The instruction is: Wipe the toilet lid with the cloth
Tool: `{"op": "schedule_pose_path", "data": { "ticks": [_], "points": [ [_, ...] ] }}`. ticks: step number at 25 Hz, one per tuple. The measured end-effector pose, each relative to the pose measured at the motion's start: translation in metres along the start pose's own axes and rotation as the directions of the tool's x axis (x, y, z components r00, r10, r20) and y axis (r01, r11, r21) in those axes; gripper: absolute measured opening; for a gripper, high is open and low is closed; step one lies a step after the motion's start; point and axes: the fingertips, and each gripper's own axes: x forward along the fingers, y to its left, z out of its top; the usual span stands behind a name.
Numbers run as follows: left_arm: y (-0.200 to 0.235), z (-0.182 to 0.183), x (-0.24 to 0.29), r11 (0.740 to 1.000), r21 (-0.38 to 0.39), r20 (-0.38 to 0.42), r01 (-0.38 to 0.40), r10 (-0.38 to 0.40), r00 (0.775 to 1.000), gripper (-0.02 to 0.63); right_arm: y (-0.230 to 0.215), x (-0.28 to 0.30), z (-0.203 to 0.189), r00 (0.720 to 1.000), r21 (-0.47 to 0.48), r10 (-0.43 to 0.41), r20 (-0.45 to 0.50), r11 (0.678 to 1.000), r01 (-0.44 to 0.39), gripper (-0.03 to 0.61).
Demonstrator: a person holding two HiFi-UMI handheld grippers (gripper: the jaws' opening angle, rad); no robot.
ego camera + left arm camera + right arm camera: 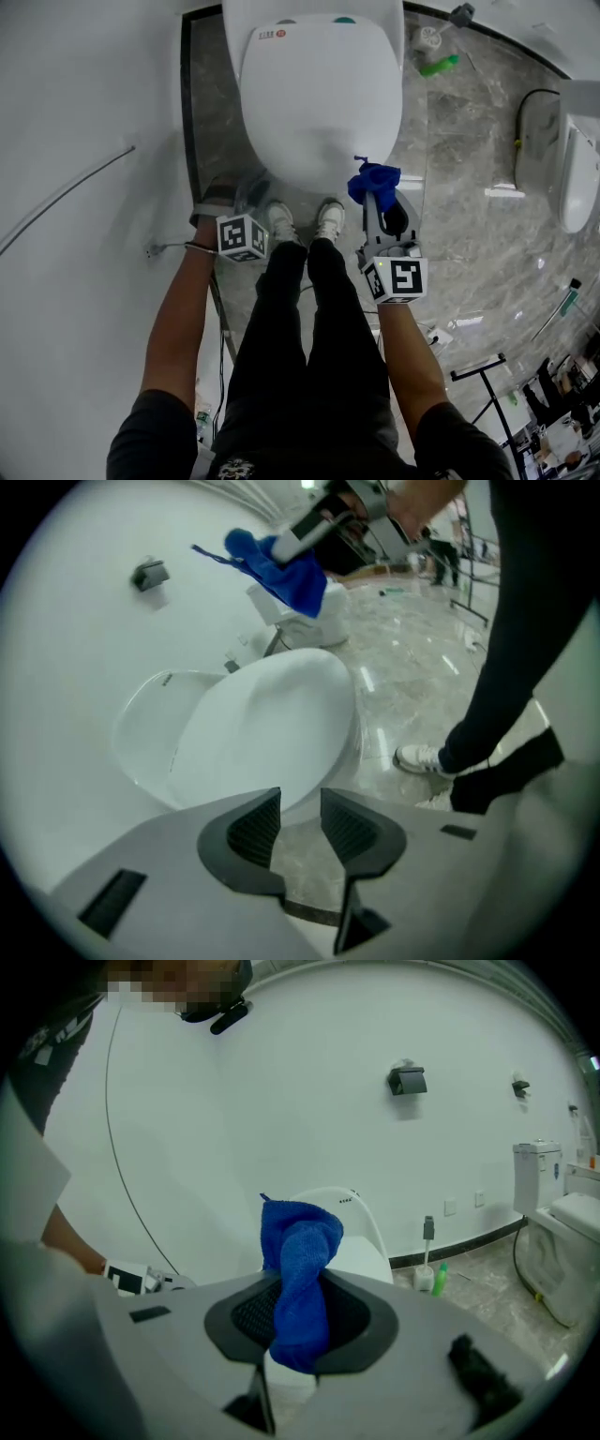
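Observation:
The white toilet lid [319, 94] is down, at the top middle of the head view. My right gripper [377, 194] is shut on a bunched blue cloth [373, 180], held in the air just off the lid's front right edge. In the right gripper view the cloth [300, 1274] stands up between the pads, with the lid [366, 1265] behind it. My left gripper [242, 199] hovers at the lid's front left, pointing steeply down. Its jaws [300, 822] are open with only floor showing between them, and the lid [262, 728] lies just beyond.
The person's white shoes [305, 220] stand right before the bowl. A toilet brush [427, 37] and a green bottle [439, 66] sit on the marble floor to the right. A second toilet [581, 178] stands at the far right. The white wall [84, 141] is close on the left.

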Motion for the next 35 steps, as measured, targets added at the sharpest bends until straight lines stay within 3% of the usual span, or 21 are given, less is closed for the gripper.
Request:
{"op": "schedule_pose_path", "data": {
  "ticks": [2,3,5,6,8,11,13,14,19,23,26,31,35],
  "points": [
    [0.007,0.005,-0.018,0.987,-0.159,0.050,-0.005,0.013,0.999,0.135,0.001,0.010,0.007,1.000,-0.009,0.024,0.008,1.000,-0.024,0.075],
    [0.014,0.009,-0.025,0.968,-0.249,0.077,-0.005,0.025,0.997,0.135,0.003,0.016,0.011,0.999,-0.019,0.039,0.009,0.999,-0.039,0.075],
    [0.033,0.018,-0.032,0.894,-0.448,0.135,0.007,0.060,0.989,0.135,0.005,0.030,0.017,0.998,-0.042,0.064,0.002,0.997,-0.064,0.075],
    [0.045,0.022,-0.033,0.836,-0.548,0.163,0.020,0.083,0.983,0.133,0.006,0.038,0.019,0.997,-0.051,0.073,-0.007,0.996,-0.073,0.075],
    [0.074,0.026,-0.030,0.691,-0.721,0.200,0.046,0.143,0.969,0.114,0.009,0.057,0.022,0.996,-0.056,0.082,-0.031,0.995,-0.084,0.075],
    [0.122,0.017,-0.018,0.463,-0.885,0.170,0.035,0.253,0.952,0.028,0.016,0.091,0.024,0.992,-0.036,0.101,-0.078,0.994,-0.104,0.075],
    [0.147,0.012,-0.008,0.355,-0.935,0.128,0.020,0.285,0.950,0.011,0.023,0.115,0.024,0.986,-0.014,0.127,-0.111,0.991,-0.130,0.075],
    [0.157,0.011,-0.002,0.324,-0.946,0.113,0.016,0.284,0.952,0.011,0.027,0.127,0.025,0.982,-0.008,0.138,-0.127,0.990,-0.140,0.075],
    [0.193,-0.006,0.019,0.246,-0.969,0.064,0.005,0.233,0.970,0.011,0.045,0.193,0.024,0.955,0.002,0.146,-0.257,0.989,-0.150,0.075],
    [0.217,-0.032,0.037,0.208,-0.978,0.043,0.008,0.163,0.986,0.011,0.056,0.249,0.014,0.899,-0.009,0.123,-0.421,0.990,-0.140,0.075],
    [0.232,-0.048,0.057,0.200,-0.980,0.023,0.003,0.098,0.995,0.011,0.061,0.285,0.011,0.860,-0.025,0.100,-0.501,0.991,-0.131,0.075],
    [0.255,-0.070,0.079,0.226,-0.974,-0.018,-0.026,0.037,0.999,0.011,0.065,0.331,0.010,0.803,-0.042,0.072,-0.591,0.992,-0.119,0.075],
    [0.267,-0.072,0.093,0.218,-0.976,-0.001,-0.003,0.009,1.000,0.011,0.065,0.358,0.008,0.754,-0.058,0.041,-0.656,0.993,-0.104,0.075]
  ]
}}
